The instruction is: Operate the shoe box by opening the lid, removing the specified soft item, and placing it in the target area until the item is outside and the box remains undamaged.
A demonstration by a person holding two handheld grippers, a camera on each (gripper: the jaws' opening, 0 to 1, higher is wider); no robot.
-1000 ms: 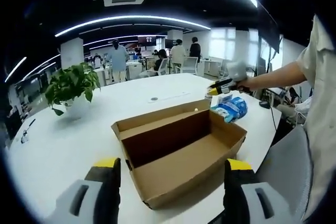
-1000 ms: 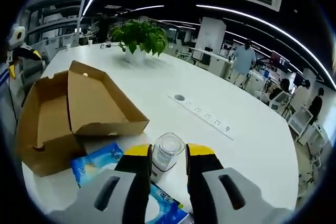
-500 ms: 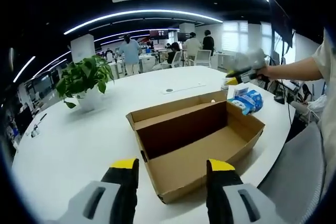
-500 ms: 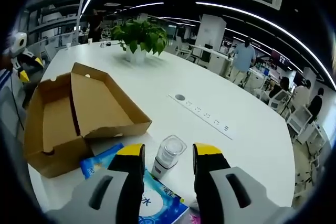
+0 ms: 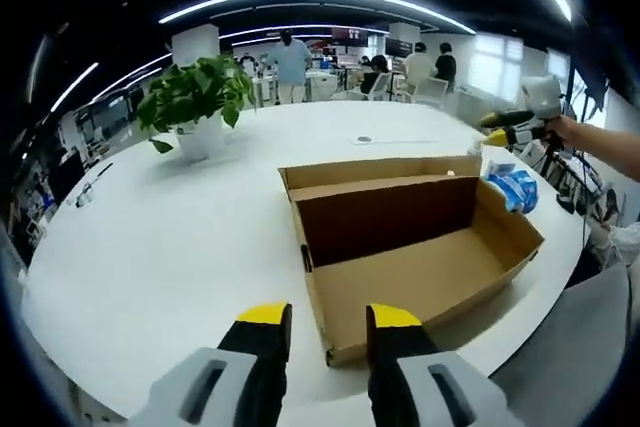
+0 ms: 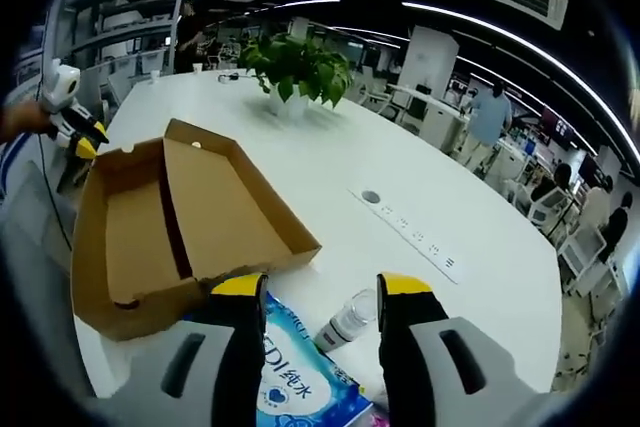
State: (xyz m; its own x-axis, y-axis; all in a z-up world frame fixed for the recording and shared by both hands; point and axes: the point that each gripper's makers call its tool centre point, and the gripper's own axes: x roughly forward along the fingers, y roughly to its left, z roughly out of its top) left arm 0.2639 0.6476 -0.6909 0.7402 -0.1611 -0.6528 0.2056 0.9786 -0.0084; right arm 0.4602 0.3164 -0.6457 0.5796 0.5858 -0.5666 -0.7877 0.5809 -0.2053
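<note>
- Left gripper view: the left gripper [image 5: 328, 319] hangs with its jaws parted and nothing between them, yellow tips just short of the near end of the open shoe box [image 5: 410, 247]. The box lies straight ahead, its inside bare brown card. Beyond its far right corner sits the blue tissue pack [image 5: 513, 187], with the right gripper [image 5: 497, 136] above it. A potted plant [image 5: 195, 97] stands ahead to the left on the white table [image 5: 150, 247].
- Right gripper view: the right gripper [image 6: 322, 289] is spread wide and empty, the tissue pack [image 6: 295, 387] lying between and under its jaws. A small clear bottle [image 6: 346, 321] lies tipped between the tips. The shoe box [image 6: 165, 222] sits ahead-left, touching the pack.
</note>
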